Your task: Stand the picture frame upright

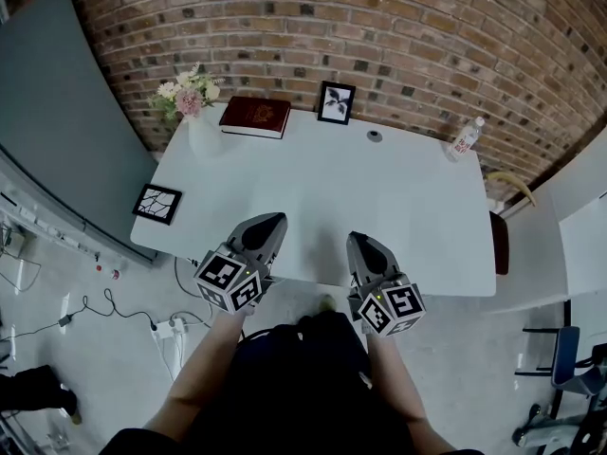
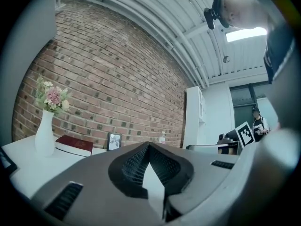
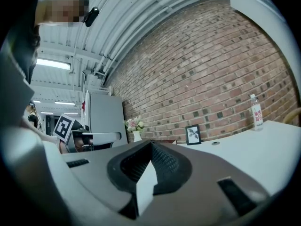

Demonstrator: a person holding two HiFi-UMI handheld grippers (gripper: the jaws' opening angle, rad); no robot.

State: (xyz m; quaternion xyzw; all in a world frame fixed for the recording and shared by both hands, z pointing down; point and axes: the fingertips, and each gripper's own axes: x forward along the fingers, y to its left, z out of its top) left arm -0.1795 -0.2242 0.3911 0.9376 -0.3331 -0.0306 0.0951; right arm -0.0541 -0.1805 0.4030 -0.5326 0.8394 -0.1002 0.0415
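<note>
A brick wall (image 1: 398, 27) backs a white table (image 1: 313, 197), seen from above. At lower centre of the head view, the left gripper (image 1: 273, 222) and right gripper (image 1: 357, 242) hover at the table's near edge, both clenched on nothing. A red book (image 1: 254, 116) and a standing frame (image 1: 336, 101) sit near the top. The picture frame (image 1: 156, 204) to be raised lies flat at the table's left corner. Likely light, stiff and glass-fronted, it looks best pinched by its rim.
</note>
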